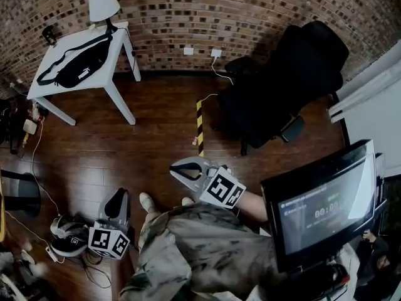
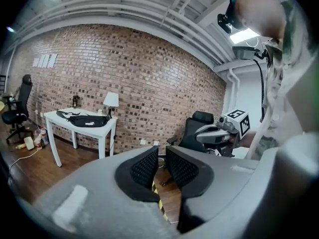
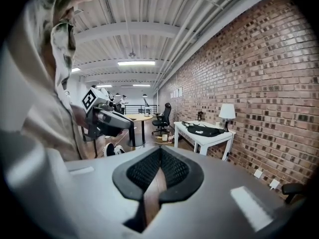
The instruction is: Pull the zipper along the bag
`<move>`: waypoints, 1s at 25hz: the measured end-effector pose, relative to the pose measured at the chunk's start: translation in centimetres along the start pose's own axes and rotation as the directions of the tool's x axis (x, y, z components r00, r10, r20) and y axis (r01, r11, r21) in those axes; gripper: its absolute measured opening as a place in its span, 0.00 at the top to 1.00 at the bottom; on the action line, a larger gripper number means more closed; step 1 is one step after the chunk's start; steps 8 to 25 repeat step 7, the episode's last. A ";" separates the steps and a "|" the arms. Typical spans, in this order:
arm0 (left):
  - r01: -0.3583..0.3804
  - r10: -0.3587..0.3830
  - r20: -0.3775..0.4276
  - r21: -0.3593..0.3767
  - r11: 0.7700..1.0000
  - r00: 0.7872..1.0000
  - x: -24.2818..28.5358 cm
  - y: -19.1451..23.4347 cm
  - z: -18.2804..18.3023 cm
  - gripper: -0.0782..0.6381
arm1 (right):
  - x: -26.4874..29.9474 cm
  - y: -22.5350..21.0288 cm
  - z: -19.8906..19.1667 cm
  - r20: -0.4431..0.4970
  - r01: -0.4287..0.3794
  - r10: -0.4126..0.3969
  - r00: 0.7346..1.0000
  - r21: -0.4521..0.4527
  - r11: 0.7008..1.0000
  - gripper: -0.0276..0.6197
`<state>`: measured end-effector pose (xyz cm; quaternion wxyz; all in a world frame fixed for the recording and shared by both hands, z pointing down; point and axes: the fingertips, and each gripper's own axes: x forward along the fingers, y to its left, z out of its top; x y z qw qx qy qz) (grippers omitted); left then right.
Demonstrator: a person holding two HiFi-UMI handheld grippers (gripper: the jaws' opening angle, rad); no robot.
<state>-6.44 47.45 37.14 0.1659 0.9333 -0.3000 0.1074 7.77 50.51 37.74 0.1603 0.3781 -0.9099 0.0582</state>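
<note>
A rough brick wall (image 1: 250, 5) runs behind the white tabletop (image 1: 103, 74), and dark wood plank floor (image 1: 156, 143) spreads out in front of it. A bulky black padded office chair (image 1: 282, 80) stands well to the right of the tabletop, by the same wall. The bag (image 1: 78, 61), a black fabric waist bag with a long strap, lies flat across the middle of the tabletop. A small lamp (image 1: 103, 5) with a white rounded shade stands at the tabletop's back corner, just beyond the bag.

Both smooth grey plastic tongs are well away from the tabletop, out over the floor. The left tongs (image 2: 160, 152) have ribbed black pads released to a narrow slit with nothing in it. The right tongs (image 3: 160, 151) are clenched tip to tip, empty.
</note>
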 end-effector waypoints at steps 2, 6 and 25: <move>-0.011 0.011 -0.006 -0.012 1.000 1.000 -0.2 1.3 0.4 0.82 | 1.4 -0.1 0.3 -0.008 -0.008 0.008 1.000 0.002 1.000 0.94; 0.017 -0.017 -0.001 -0.024 1.000 1.000 0.7 4.3 0.6 0.82 | 3.5 -0.9 0.6 -0.041 0.011 -0.010 0.999 0.015 1.000 0.94; 0.031 -0.031 0.002 -0.029 0.999 1.000 1.2 4.9 0.6 0.82 | 3.8 -1.1 0.6 -0.053 0.022 -0.021 0.998 0.020 1.000 0.94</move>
